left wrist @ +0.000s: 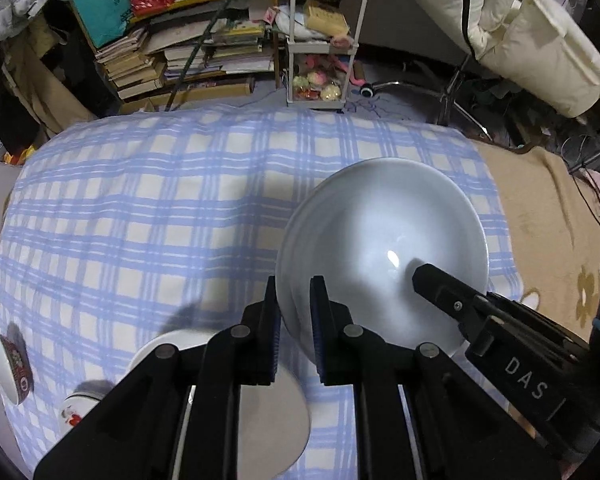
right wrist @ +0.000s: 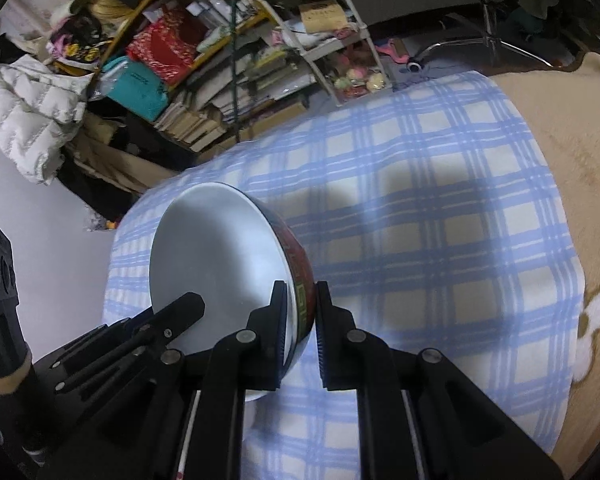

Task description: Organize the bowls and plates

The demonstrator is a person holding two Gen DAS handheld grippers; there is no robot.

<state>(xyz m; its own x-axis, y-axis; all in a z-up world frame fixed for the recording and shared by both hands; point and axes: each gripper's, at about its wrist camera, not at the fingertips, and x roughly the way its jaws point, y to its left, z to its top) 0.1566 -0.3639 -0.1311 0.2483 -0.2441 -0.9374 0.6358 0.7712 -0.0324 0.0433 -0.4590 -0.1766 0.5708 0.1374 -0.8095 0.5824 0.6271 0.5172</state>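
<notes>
Left hand-held gripper point(left wrist: 294, 312): fingers closed down on the near rim of a plain white bowl point(left wrist: 384, 256), one finger outside the wall and one inside; the bowl hangs tilted, mouth toward the lens, lifted clear of the checked cloth point(left wrist: 140, 200); a rim pinch probably because the wall is the only thin edge the fingers can span

Right hand-held gripper point(right wrist: 302, 308): clamped likewise on the rim of a red-patterned bowl point(right wrist: 228, 264), white inside, tipped on edge with its mouth facing left, apparently off the cloth; the left gripper's finger shows just before its mouth

White plate point(left wrist: 272, 412): flat on the cloth under the left gripper, mostly hidden by its arms

Small patterned bowl point(left wrist: 10, 368): at the cloth's left edge, tilted, well apart from the held bowls

Small white dish with red marks point(left wrist: 78, 408): beside the plate, partly hidden

Judgement: both bowls held up near each other, likely for nesting one into the other; risk of slipping from so narrow a grip
</notes>
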